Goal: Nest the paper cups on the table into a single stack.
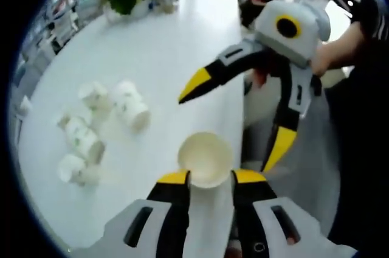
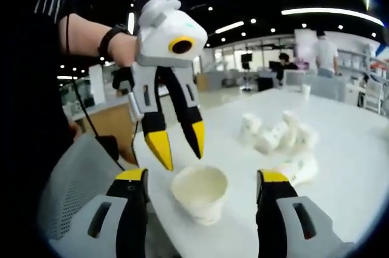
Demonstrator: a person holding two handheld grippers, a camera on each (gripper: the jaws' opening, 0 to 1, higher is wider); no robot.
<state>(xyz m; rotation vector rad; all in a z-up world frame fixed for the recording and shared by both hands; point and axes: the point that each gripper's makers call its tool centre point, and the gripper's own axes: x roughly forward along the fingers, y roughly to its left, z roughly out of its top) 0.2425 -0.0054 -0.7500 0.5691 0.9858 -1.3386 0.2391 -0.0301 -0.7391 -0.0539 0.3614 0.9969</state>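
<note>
Apparently one paper cup (image 1: pixel 205 159) stands upright, mouth up, near the edge of the table (image 1: pixel 158 45), so that it can serve as the base of the stack. The left claw (image 1: pixel 211 177) hangs just above its rim with the jaws apart and grasps nothing. The right claw (image 2: pixel 202 176) is spread wide on both sides of the same cup and is also empty. The other cups (image 1: pixel 91 130) lie on their sides in a loose group further along the table, waiting to be nested.
</note>
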